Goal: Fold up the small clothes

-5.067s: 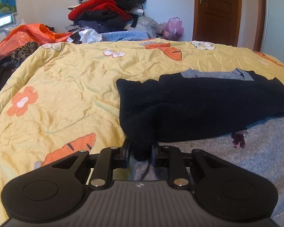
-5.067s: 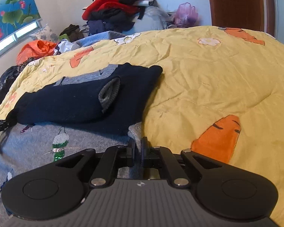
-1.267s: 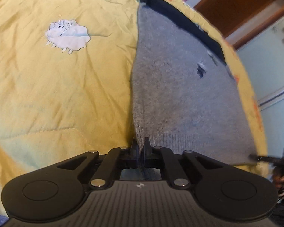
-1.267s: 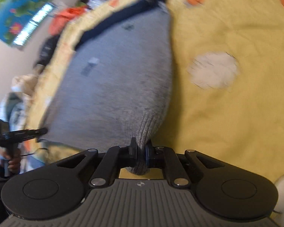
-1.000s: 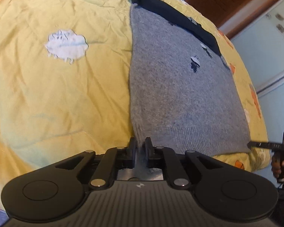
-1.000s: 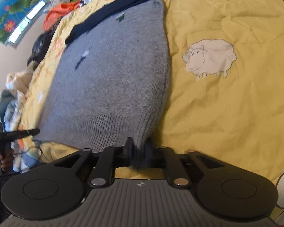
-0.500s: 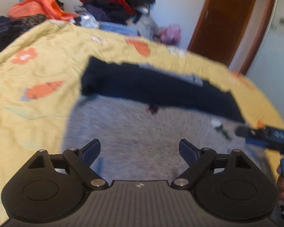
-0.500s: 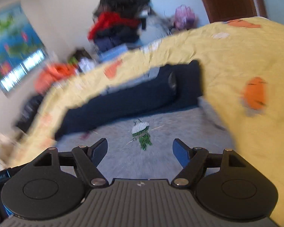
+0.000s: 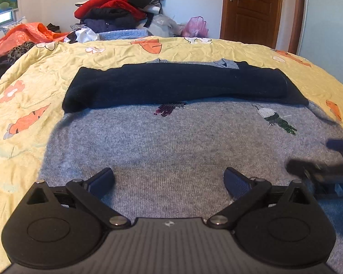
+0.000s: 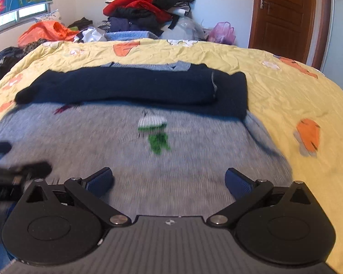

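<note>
Grey sweater (image 9: 171, 146) lies flat on yellow quilt (image 9: 29, 86), navy sleeves (image 9: 176, 84) folded across its top at 12 o'clock. L gripper (image 9: 169, 180) w/ jaws wide apart, nothing between, hovering over the hem. R gripper (image 10: 169, 180) same: jaws spread, empty, above the grey knit; its view is blurred. R gripper shows at 3 o'clock in L view. Clothes pile (image 9: 119, 11) beyond the bed, 11 o'clock.

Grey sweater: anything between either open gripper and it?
Nothing visible. The left gripper and right gripper are open directly over bare knit of the grey sweater. The folded navy sleeves lie across its far part, not in the way. The yellow quilt flanks it.
</note>
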The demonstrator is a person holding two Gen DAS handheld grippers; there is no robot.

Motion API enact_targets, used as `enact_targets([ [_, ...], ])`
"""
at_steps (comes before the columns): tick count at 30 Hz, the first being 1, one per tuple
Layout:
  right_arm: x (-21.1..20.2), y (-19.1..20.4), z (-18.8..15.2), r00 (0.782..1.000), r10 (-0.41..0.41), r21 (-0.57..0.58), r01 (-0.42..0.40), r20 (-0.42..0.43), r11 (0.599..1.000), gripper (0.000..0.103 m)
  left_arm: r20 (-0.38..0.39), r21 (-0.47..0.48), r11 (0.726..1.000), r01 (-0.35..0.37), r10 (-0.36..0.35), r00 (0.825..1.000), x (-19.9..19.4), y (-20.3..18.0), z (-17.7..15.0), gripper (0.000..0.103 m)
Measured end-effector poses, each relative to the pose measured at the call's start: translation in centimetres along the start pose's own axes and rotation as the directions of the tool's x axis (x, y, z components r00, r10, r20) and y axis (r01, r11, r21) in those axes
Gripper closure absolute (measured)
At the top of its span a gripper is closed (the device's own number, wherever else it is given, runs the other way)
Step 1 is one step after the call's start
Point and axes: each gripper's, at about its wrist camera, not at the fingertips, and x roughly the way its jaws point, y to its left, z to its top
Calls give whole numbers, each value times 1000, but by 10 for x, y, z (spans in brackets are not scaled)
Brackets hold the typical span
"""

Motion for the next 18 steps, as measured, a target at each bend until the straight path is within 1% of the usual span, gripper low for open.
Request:
enact_targets([
  [4, -21, 1, -20, 1000, -2, -6, 2, 12, 1000, 0, -11, -2, 1000, -18, 18, 1000, -8, -2, -4, 0],
  [7, -29, -1, -29, 1000, 2, 2, -2, 27, 1000, 0, -19, -1, 1000, -29, 29, 999, -21, -7, -15, 0],
  [9, -29, -1, -29, 1000, 1, 2, -1, 28, 1000, 0, -20, -15, 1000, -18, 18, 1000, -31, -7, -22, 0],
  [13, -29, 0, -30, 1000, -3, 0, 3, 30, 1000, 0, -41, -10, 1000, -11, 10, 999, -53, -11, -39, 0],
  [15, -29, 0, -30, 1000, -3, 1, 3, 30, 1000, 0, -31, 18, 1000, -13, 14, 999, -63, -14, -50, 0],
  [18, -29, 0, -30, 1000, -3, 1, 2, 30, 1000, 0, -22, 14, 1000, -9, 9, 1000, -77, -13, -64, 0],
])
